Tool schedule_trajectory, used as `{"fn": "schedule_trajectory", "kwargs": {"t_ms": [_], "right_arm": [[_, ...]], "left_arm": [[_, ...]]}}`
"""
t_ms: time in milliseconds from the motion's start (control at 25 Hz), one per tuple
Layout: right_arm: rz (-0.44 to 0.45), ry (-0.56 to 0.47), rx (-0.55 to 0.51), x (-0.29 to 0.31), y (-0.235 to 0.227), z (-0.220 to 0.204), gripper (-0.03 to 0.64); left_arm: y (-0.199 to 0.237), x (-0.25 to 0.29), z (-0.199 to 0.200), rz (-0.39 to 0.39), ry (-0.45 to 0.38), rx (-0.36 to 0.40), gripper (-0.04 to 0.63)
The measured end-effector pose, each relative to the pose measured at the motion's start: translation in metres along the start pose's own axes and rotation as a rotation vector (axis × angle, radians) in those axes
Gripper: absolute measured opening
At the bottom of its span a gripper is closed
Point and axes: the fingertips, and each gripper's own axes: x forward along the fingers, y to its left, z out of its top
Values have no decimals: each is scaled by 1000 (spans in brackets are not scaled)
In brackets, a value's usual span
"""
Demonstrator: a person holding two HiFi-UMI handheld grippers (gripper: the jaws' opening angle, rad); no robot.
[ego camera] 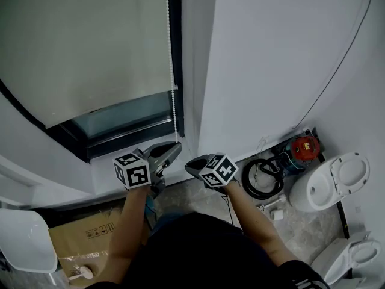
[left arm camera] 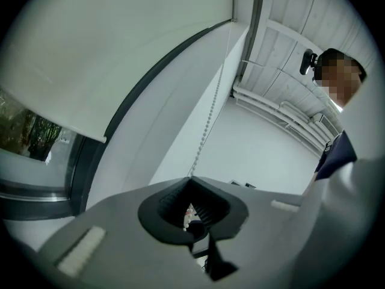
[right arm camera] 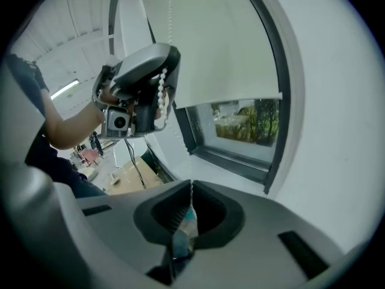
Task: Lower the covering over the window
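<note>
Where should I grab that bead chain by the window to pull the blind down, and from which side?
Take the bead chain on its straight hanging run beside the blind, from the room side, pinching across the strand. It's thin and vertical, so its beads likely catch in a shut grip. The left claw and right claw already pinch it low.

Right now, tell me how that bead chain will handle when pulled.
The bead chain hangs thin and straight, so it is probably floppy and light. Its small round beads may slip, though the left gripper looks shut on it.
</note>
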Motion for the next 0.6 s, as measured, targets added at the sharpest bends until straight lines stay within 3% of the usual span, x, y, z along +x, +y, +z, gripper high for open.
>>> {"fn": "schedule_trajectory", "kwargs": {"t_ms": [280,440,600], "right_arm": [[5,-1,11,-5,3,3,22],[45,-28,-6,-17,19,19,98],[18,-99,-49,-40,25,48,107]], "left_arm": [[22,-5,-38,73,80,-31,12],[32,-14,-45,102,65,-56,12],[39,-15,-43,124,56,-47,12]]}}
